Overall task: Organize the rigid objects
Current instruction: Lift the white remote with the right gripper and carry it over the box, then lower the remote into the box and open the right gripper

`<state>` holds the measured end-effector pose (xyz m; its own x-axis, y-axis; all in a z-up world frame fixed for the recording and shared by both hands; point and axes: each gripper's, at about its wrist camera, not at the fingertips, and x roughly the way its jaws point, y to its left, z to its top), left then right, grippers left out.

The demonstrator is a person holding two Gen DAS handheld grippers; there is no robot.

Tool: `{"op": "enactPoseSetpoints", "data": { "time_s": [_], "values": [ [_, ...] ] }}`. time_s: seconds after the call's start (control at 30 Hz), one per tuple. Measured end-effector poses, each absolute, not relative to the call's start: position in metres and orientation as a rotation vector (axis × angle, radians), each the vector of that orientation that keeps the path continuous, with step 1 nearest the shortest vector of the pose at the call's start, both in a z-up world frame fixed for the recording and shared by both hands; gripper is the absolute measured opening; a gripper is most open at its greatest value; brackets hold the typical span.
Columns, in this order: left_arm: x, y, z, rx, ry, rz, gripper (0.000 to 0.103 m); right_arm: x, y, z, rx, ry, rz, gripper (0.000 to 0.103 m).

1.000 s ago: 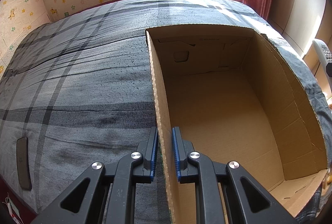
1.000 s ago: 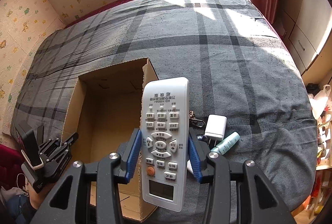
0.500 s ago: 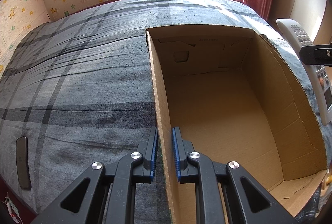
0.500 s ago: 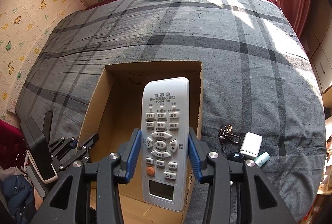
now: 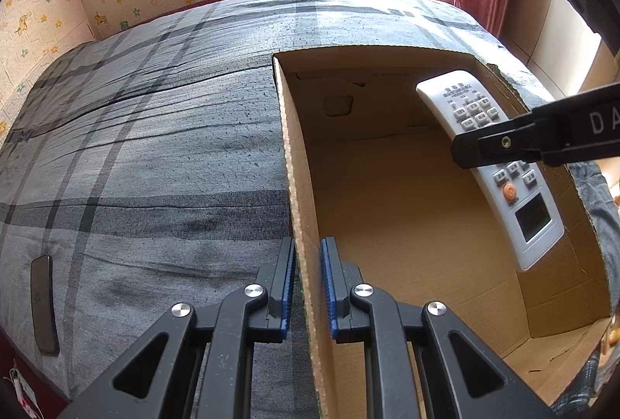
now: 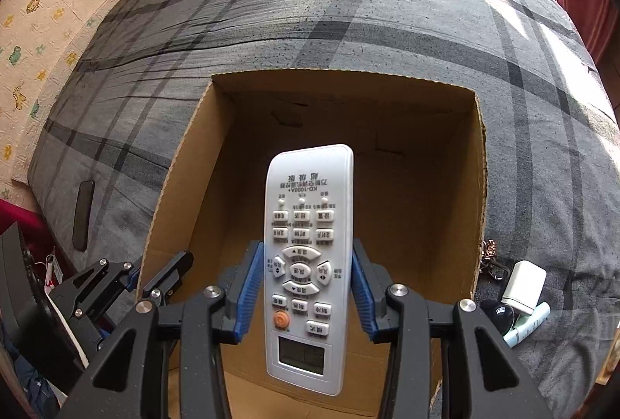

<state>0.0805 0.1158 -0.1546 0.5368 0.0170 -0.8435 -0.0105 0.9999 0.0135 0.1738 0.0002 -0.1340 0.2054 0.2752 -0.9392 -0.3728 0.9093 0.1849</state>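
Observation:
A white remote control [image 6: 308,264] with grey buttons and an orange one is clamped between the blue pads of my right gripper [image 6: 308,287], which is shut on it. It hangs over the open cardboard box [image 6: 480,163] on the bed. In the left wrist view the remote control [image 5: 488,163] appears above the box's right side with a black finger [image 5: 503,143] across it. My left gripper [image 5: 308,283] is shut on the box's left wall [image 5: 300,186], one pad on each side. The left gripper [image 6: 133,273] also shows in the right wrist view, at the box's near left corner.
The box sits on a grey plaid bedspread [image 5: 155,147]. A dark flat phone [image 5: 42,306] lies near the bed's left edge. Right of the box lie a white charger [image 6: 523,285], a pale green tube [image 6: 529,324], keys [image 6: 490,260] and a dark round object [image 6: 500,314].
My right gripper has carried the remote leftward and down, from beside the box to over its inside. The left gripper has kept still on the box wall.

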Motion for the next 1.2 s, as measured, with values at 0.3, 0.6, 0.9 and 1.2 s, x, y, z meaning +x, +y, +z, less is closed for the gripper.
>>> {"op": "enactPoseSetpoints", "data": {
  "time_s": [0.3, 0.6, 0.9, 1.2],
  "values": [
    [0.080, 0.116, -0.154, 0.007, 1.004, 0.016, 0.015, 0.194, 0.023, -0.175, -0.108, 1.392, 0.451, 0.046],
    [0.080, 0.116, -0.154, 0.006, 1.005, 0.016, 0.015, 0.206, 0.038, -0.207, -0.139, 1.462, 0.431, 0.046],
    [0.081, 0.116, -0.153, 0.011, 1.007, 0.017, 0.015, 0.210, 0.043, -0.232, -0.136, 1.514, 0.426, 0.046],
    [0.083, 0.116, -0.153, 0.014, 1.009, 0.021, 0.015, 0.210, 0.049, -0.236, -0.178, 1.518, 0.429, 0.050]
  ]
}}
